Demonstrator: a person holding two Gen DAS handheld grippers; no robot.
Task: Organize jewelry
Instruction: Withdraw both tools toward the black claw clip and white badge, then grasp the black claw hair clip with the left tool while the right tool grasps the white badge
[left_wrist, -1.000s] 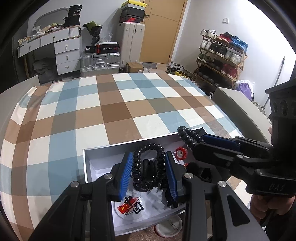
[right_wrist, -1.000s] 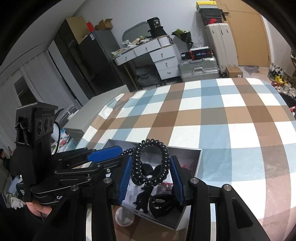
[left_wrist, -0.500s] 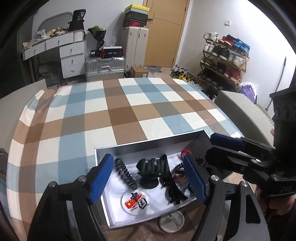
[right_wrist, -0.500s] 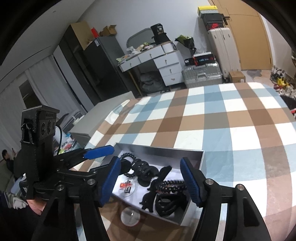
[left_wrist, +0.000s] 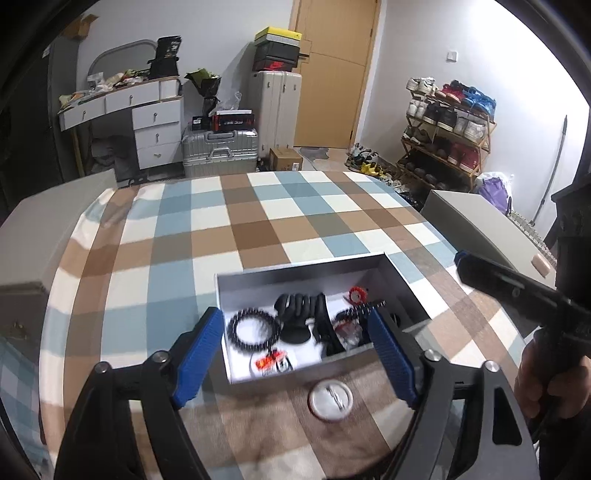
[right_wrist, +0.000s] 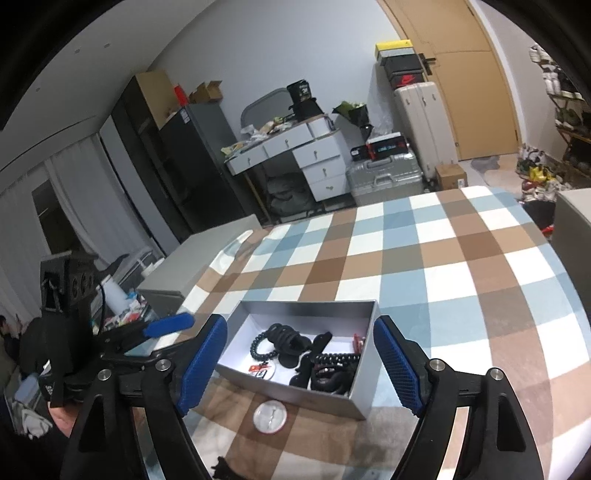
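Observation:
A silver box (left_wrist: 295, 271) (right_wrist: 306, 307) sits on the checked cloth near me. Inside lie a black coiled band (left_wrist: 253, 329) (right_wrist: 264, 345), a black claw clip (left_wrist: 301, 314) (right_wrist: 290, 341), a red trinket (left_wrist: 357, 294) and a red-and-white badge (left_wrist: 273, 363) (right_wrist: 260, 370). My left gripper (left_wrist: 294, 325) hovers above the box's near side, its jaws opening, nothing between the pads. My right gripper (right_wrist: 299, 328) hangs over the box from the other side, jaws also opening and empty. Each view shows one blue finger of the other gripper (left_wrist: 487, 271) (right_wrist: 168, 325).
A round white badge (left_wrist: 330, 400) (right_wrist: 269, 416) lies on the cloth just outside the box's near wall. A small black item (right_wrist: 225, 470) lies at the cloth's near edge. Grey cabinets (left_wrist: 480, 225) (right_wrist: 207, 254) flank the table. A person's hand (left_wrist: 535, 373) grips the right tool.
A second ago both grippers were shut on the black coiled band above the box. Both have let go, opened wide and drawn back and up; the band now lies in the box.

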